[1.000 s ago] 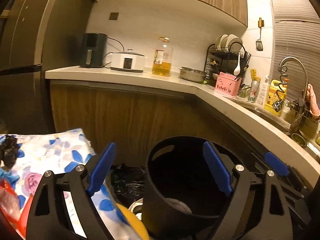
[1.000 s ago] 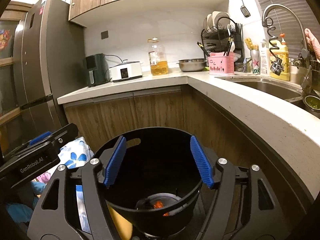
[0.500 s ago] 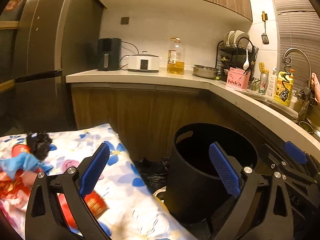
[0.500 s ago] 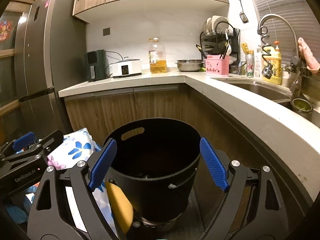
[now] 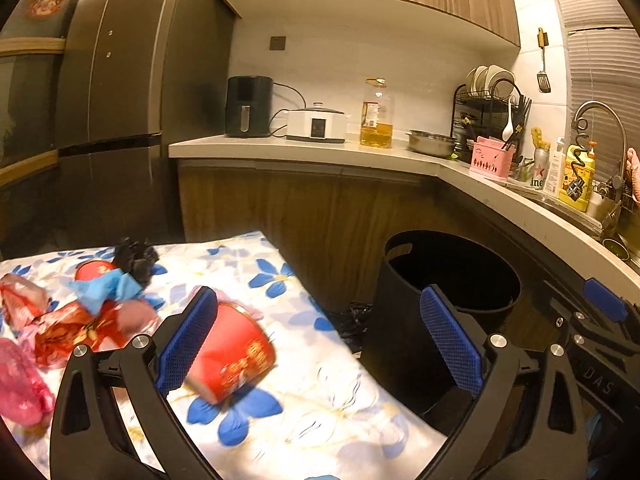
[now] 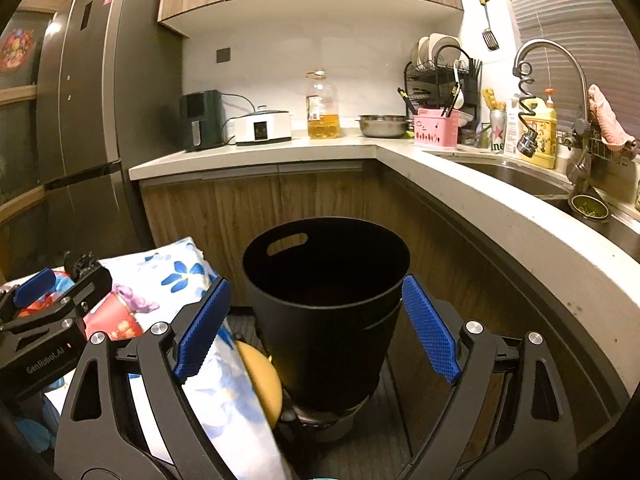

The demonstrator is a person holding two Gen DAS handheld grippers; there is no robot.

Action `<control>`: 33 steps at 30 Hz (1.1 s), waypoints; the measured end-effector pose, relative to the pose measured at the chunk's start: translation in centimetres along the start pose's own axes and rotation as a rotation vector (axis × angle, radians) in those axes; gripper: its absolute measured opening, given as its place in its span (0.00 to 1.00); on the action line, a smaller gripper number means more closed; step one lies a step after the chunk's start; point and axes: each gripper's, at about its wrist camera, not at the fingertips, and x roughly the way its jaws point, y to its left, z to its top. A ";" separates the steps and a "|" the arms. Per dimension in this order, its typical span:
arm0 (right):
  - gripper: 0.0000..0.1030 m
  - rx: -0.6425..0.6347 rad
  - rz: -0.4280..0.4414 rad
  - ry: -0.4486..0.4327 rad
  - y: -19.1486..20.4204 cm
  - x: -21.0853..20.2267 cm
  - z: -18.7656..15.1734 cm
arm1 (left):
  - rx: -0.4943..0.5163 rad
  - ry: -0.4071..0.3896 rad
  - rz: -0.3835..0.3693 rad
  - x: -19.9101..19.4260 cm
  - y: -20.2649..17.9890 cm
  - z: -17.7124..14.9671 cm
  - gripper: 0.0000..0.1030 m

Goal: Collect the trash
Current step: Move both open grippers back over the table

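Note:
A black bin [image 6: 326,304] stands on the floor by the counter corner; it also shows in the left wrist view [image 5: 444,304]. A red cup [image 5: 232,354] lies on its side on the floral cloth [image 5: 304,408], just in front of my open, empty left gripper [image 5: 320,346]. Further left lie red wrappers [image 5: 68,332], a blue scrap [image 5: 106,290], a black crumpled piece [image 5: 134,258] and a pink item [image 5: 20,384]. My right gripper [image 6: 316,334] is open and empty, its fingers either side of the bin, a little back from it.
The stone counter [image 6: 500,216] curves round the right with a sink [image 6: 516,176], a dish rack [image 6: 442,80] and appliances. A fridge [image 5: 112,112] stands at the left. A yellow object [image 6: 262,384] and a metal base sit by the bin's foot.
Both grippers have pulled back and up from the bin. The left one has swung left over the cloth, bringing the red cup and wrappers into view.

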 end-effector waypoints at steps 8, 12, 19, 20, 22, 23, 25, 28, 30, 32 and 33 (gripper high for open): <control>0.84 -0.021 0.020 -0.016 2.0 -2.7 -0.4 | -0.021 -0.009 0.018 -2.8 1.7 -0.8 0.94; 0.84 -0.029 0.034 -0.024 3.1 -3.9 -0.8 | -0.031 -0.020 0.035 -4.3 2.9 -1.4 0.94; 0.84 -0.048 0.081 -0.023 5.5 -5.3 -1.8 | -0.050 -0.020 0.079 -6.4 5.1 -2.2 0.94; 0.84 -0.053 0.088 -0.024 5.9 -5.5 -2.0 | -0.053 -0.021 0.085 -6.6 5.3 -2.3 0.94; 0.84 -0.058 0.101 -0.023 6.6 -5.7 -2.2 | -0.063 -0.023 0.104 -7.1 6.2 -2.5 0.94; 0.84 -0.060 0.108 -0.023 7.0 -5.8 -2.2 | -0.067 -0.024 0.111 -7.4 6.6 -2.7 0.94; 0.84 -0.068 0.120 -0.025 7.7 -6.0 -2.4 | -0.074 -0.028 0.131 -7.9 7.4 -2.9 0.94; 0.84 -0.074 0.136 -0.026 8.6 -6.2 -2.8 | -0.076 -0.030 0.165 -8.7 8.7 -3.4 0.94; 0.84 -0.077 0.147 -0.025 9.1 -6.3 -3.0 | -0.074 -0.029 0.196 -9.2 9.7 -3.9 0.94; 0.84 -0.080 0.159 -0.023 9.7 -6.3 -3.3 | -0.077 -0.026 0.221 -9.5 10.6 -4.2 0.94; 0.84 -0.080 0.165 -0.021 10.0 -6.3 -3.4 | -0.085 -0.024 0.245 -9.7 11.4 -4.5 0.94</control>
